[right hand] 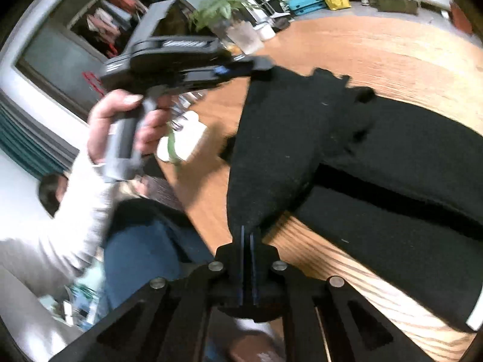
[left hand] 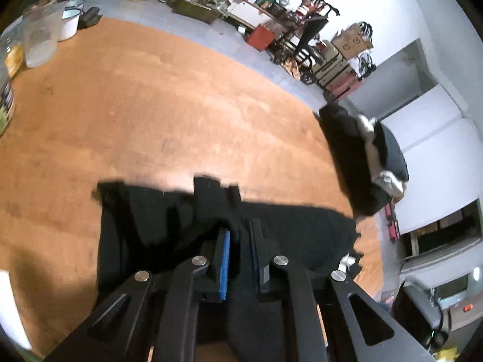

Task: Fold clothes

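Over the wooden table [right hand: 377,48], both grippers lift one black garment [right hand: 302,138] by its edge.
Left gripper [left hand: 240,241] and right gripper [right hand: 247,235] have their fingers clamped on cloth, probably to spread it for folding; the edges are blurred.

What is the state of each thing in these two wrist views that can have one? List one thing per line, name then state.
Black garment: partly lifted off the table, pinched at two places.
Left gripper: shut on the black garment's cloth.
Right gripper: shut on the black garment's edge.
Wooden table: carries the garment; bare across the middle.
Clear plastic container: upright near the table's far edge.
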